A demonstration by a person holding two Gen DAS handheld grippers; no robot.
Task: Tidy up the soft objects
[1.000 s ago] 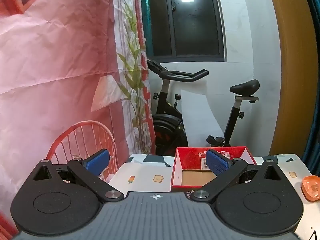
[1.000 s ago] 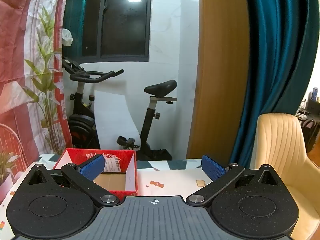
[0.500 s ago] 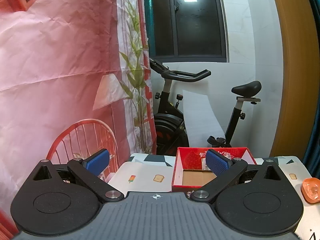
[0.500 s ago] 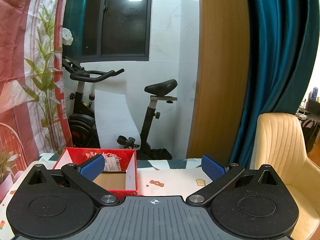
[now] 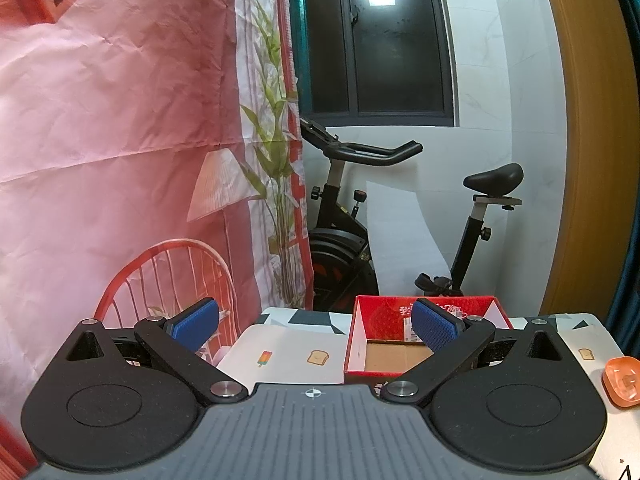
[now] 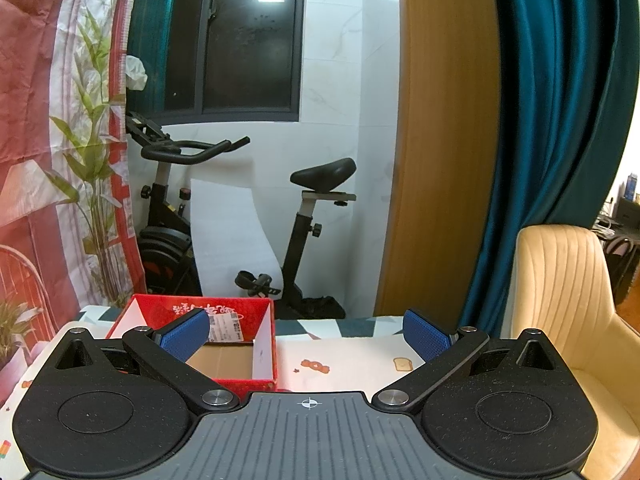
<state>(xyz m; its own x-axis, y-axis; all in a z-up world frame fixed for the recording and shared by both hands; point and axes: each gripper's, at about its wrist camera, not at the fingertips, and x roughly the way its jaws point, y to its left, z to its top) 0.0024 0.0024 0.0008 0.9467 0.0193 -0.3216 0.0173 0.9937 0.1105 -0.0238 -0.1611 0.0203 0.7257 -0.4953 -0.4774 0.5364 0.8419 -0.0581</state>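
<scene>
A red open box (image 5: pixel 384 312) with a bare cardboard floor stands on the far part of the table, seen also in the right wrist view as the red box (image 6: pixel 240 310). My left gripper (image 5: pixel 316 326) hovers open above the table, its right pad in front of the box. My right gripper (image 6: pixel 306 334) is open too, its left pad over the box. An orange soft object (image 5: pixel 622 380) lies at the right edge of the left wrist view. Nothing sits between either pair of pads.
The table (image 6: pixel 352 360) has a white cloth with small food prints. Behind it stand an exercise bike (image 6: pixel 304 216), a white wall and a dark window. A pink printed backdrop (image 5: pixel 100 140) hangs left. A cream chair (image 6: pixel 568 300) and teal curtain (image 6: pixel 560 120) stand right.
The left wrist view has shifted slightly, with the room scene drifting a little right. The right wrist view is nearly unchanged. Both grippers stay open.
</scene>
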